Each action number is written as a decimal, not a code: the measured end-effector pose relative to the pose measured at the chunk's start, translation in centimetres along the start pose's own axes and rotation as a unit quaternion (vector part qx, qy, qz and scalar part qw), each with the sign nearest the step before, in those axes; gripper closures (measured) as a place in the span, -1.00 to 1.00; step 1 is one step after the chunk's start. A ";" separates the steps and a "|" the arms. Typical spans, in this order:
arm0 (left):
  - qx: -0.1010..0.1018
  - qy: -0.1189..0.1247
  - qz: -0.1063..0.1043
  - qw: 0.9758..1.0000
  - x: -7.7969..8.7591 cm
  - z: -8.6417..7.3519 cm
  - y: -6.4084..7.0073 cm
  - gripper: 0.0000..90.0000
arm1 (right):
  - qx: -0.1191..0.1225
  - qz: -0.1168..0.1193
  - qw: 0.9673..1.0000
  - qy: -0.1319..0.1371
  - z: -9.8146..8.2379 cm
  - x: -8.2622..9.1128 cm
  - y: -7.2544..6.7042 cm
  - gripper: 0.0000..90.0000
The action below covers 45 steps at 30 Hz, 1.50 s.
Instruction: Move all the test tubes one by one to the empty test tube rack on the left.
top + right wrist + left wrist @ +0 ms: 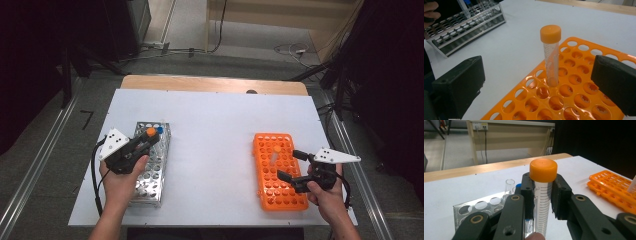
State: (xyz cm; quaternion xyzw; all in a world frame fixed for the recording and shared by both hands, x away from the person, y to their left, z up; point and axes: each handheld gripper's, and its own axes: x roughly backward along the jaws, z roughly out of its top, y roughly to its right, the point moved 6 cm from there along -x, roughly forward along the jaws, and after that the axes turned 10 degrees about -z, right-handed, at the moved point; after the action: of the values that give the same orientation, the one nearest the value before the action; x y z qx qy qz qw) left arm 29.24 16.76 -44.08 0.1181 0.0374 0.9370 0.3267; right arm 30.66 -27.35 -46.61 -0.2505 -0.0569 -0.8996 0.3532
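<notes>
Left gripper (pixel 543 195) clenched on an orange-capped tube (pixel 543 192), its pads pressing the barrel just under the cap; the tube stands upright between the jaws, above the metal rack (pixel 152 165). Right gripper (pixel 544 82), released, jaws standing wide, with a second orange-capped tube (pixel 552 58) upright in the orange rack (pixel 574 100) just ahead of it, between and slightly beyond the pads. The tube's long axis runs vertical, across the jaw line, so the right gripper, far nearer, would likely need only a short advance before closing.
</notes>
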 end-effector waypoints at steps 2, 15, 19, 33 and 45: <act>-0.001 0.000 0.005 1.000 0.1 -0.1 0.0 0.66 | 0.001 -0.003 1.000 0.000 0.0 -0.1 0.1 -1.00; -0.024 -0.068 0.033 0.997 -0.5 -1.3 0.4 0.56 | -0.001 -0.008 1.000 -0.007 -0.2 -0.4 0.2 -1.00; -0.008 -0.070 0.036 0.997 -0.3 -1.1 0.2 0.39 | -0.001 -0.011 1.000 -0.010 -0.4 -0.6 0.2 -1.00; 0.012 -0.042 -0.010 0.999 0.0 0.7 2.0 -0.66 | -0.009 -0.028 0.998 -0.048 -0.8 -3.1 0.1 -0.30; 0.014 -0.041 -0.069 0.997 -1.0 1.1 4.6 -0.91 | -0.002 -0.080 0.993 -0.086 -1.1 -4.6 0.7 0.21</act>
State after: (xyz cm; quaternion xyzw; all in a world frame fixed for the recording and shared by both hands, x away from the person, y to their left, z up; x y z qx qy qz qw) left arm 27.43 12.52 -42.53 0.1583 0.0456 0.9060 0.3899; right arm 33.58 -25.35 -49.90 -0.3225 -0.1048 -0.9001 0.2734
